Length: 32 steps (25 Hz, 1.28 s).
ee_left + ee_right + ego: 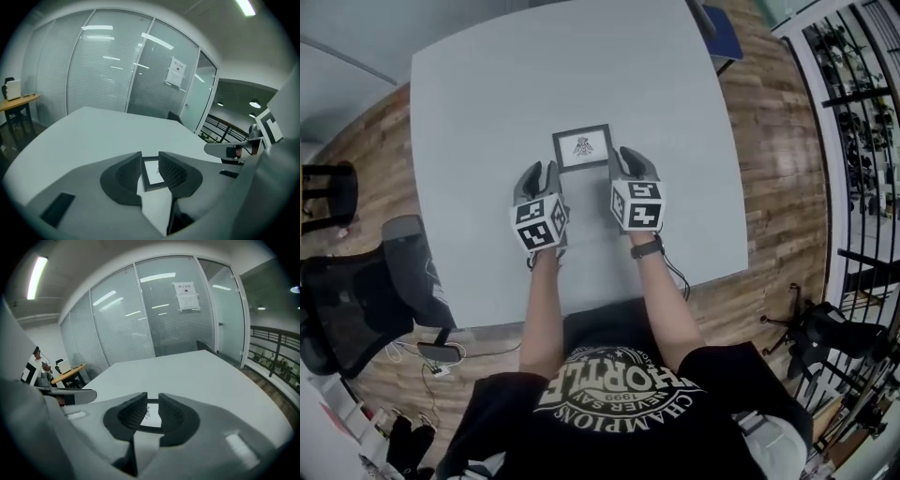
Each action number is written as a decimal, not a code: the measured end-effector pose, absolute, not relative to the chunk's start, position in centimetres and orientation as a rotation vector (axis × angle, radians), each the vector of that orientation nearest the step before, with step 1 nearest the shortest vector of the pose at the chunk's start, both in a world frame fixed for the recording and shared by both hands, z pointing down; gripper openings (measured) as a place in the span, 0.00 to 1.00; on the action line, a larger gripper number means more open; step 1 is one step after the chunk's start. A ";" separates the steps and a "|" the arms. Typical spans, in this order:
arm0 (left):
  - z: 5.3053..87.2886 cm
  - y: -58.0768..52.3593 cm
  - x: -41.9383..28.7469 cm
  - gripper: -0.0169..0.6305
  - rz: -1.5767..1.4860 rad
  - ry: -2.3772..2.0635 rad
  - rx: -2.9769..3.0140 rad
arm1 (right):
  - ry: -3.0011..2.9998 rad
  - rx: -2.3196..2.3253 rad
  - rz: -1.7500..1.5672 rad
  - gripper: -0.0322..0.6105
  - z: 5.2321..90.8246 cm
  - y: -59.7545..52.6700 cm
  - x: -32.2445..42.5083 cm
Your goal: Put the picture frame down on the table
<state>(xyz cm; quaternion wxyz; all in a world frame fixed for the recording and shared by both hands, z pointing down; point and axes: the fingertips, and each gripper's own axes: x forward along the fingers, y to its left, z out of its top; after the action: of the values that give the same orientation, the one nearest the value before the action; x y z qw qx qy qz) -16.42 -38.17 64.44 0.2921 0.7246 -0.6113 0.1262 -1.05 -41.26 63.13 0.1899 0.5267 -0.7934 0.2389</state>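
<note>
One picture frame point(582, 147): flat on the table point(469, 112), middle of the head view.
Two grippers: left gripper point(544, 174), right gripper point(626, 157), just beside its lower corners.
Jaws: both pairs narrowly apart, gripping nothing; picture frame shows beyond each gap.

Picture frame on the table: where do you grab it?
Probably pinch the picture frame by its closest black edge, coming in low from the near side: it lies flat on the table, so only that thin rim can be caught.
</note>
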 end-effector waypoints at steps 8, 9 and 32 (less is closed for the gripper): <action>53.2 -32.1 -15.7 0.17 0.240 -1.702 2.118 | -2.418 1.547 0.428 0.16 50.7 -35.5 -0.8; 51.9 -31.3 -15.8 0.17 0.225 -1.714 2.137 | -2.440 1.552 0.398 0.15 49.2 -34.7 -0.9; 39.2 -19.2 -13.9 0.04 0.055 -1.793 2.376 | -2.580 1.617 0.078 0.05 38.1 -21.4 -0.3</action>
<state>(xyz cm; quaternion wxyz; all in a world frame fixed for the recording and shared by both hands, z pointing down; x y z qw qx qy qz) -13.94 -19.21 39.21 0.0820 0.7954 -0.6002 0.0185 -0.33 -21.45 38.08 0.0476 0.5302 -0.8461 0.0255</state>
